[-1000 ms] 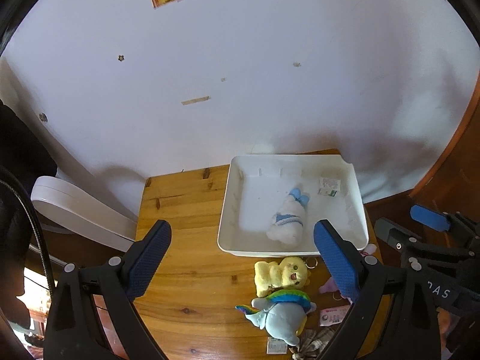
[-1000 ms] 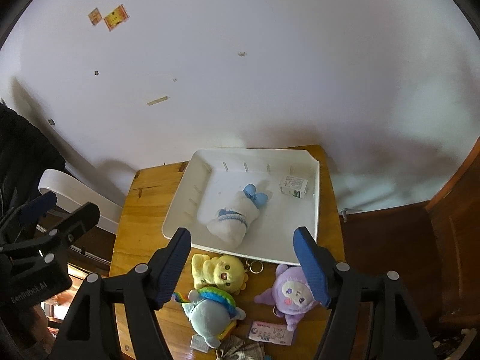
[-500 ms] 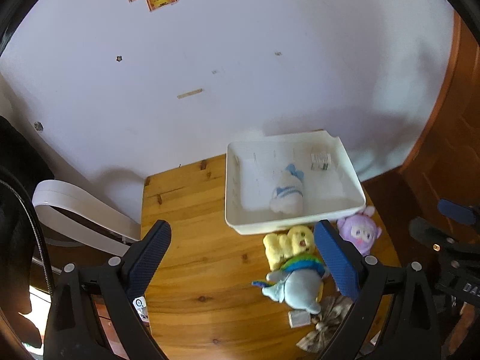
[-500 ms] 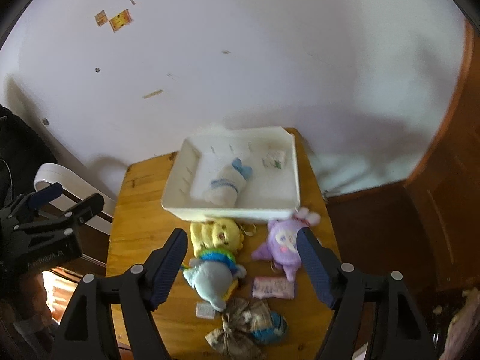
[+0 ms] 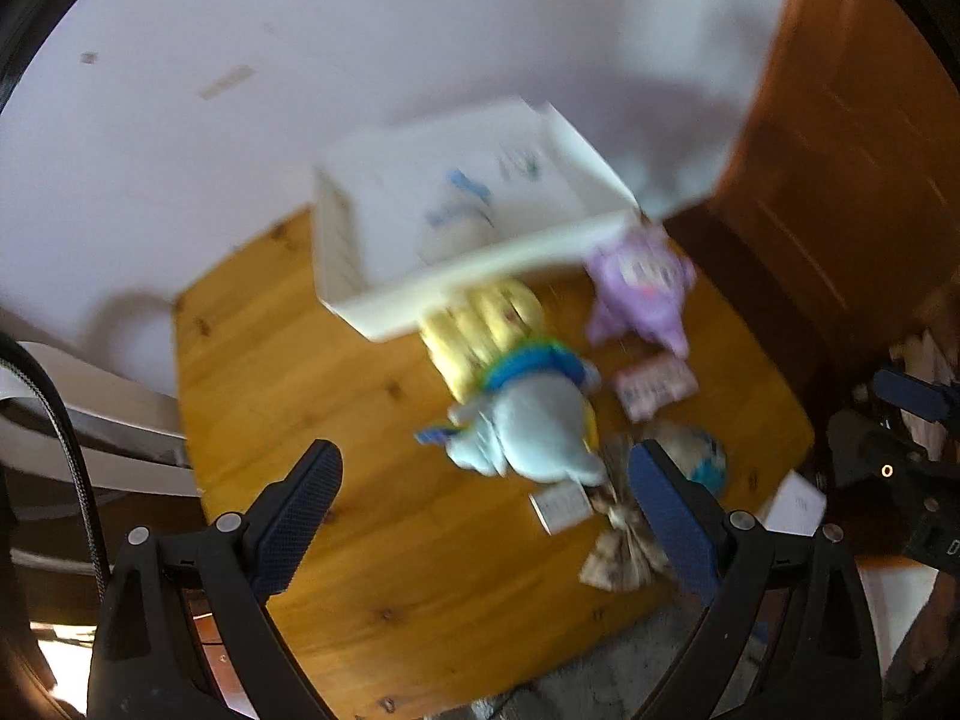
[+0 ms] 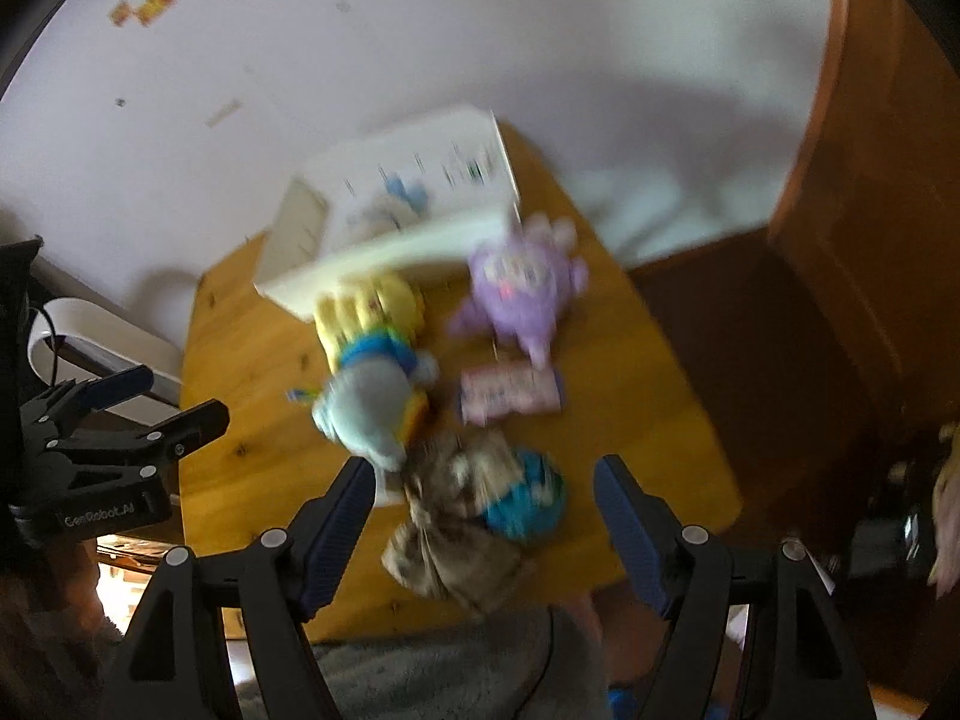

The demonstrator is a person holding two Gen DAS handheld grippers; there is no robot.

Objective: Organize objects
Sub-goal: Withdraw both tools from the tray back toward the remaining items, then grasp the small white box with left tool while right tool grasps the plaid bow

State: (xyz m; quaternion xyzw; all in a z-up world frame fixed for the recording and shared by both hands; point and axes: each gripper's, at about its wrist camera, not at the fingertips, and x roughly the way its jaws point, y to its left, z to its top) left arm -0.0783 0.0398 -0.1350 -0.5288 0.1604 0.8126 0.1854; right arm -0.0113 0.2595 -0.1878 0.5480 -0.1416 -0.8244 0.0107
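Both views have pulled back; more toys show now.
We hover the right gripper (image 6: 477, 525), jaws spread and empty, over the brown bow toy (image 6: 450, 516); square up first.

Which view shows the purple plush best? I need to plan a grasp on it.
Right wrist: the purple plush sits nearer centre, whole, face visible. Left wrist shows it whole too, but farther off to the side; both are blurred.
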